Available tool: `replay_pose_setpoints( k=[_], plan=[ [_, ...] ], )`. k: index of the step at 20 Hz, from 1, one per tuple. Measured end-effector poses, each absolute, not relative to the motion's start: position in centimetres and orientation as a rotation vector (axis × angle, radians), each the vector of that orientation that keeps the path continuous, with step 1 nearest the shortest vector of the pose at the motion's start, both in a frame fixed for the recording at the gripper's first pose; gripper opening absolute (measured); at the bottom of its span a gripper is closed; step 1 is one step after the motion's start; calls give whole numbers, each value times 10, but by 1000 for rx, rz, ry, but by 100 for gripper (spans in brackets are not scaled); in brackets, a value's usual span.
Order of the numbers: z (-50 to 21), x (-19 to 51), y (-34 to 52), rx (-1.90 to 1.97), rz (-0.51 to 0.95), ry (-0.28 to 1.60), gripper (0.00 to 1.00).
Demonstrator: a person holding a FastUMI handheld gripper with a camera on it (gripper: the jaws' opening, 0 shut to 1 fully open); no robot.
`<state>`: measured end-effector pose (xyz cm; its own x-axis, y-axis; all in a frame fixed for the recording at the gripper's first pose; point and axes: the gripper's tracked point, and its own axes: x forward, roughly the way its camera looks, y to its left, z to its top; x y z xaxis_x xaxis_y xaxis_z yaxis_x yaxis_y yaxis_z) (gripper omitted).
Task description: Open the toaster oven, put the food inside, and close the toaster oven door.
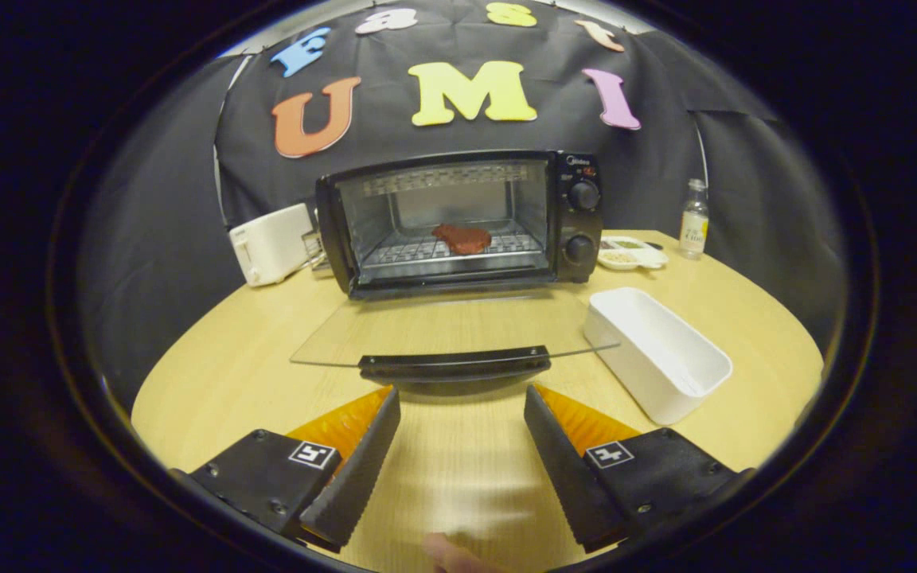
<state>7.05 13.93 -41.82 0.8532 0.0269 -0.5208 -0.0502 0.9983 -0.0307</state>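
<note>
The black toaster oven (578, 219) stands at the back of the round wooden table, its glass door (458, 326) folded flat down toward me. A reddish piece of food (462, 238) lies on the wire rack inside the cavity. The door's black handle (454, 364) sits just ahead of my fingertips. My gripper (462, 398) is open, its two fingers spread wide with only bare table between them, a little short of the handle.
A white rectangular tub (657, 354) stands right of the door. A white toaster (271, 243) sits left of the oven. Right of the oven are a small white dish (632, 255) and a glass bottle (694, 219). A fingertip (450, 553) shows behind the fingers.
</note>
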Motion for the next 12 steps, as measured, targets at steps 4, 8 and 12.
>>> replay_pose_setpoints(
  k=[4, 8, 12],
  plan=[
    [-426, 81, 140, -72, 35, 573, 99],
    [-427, 88, 136, -73, 14, 601, 99],
    [-415, 93, 138, -95, 20, 587, 99]
  ],
)
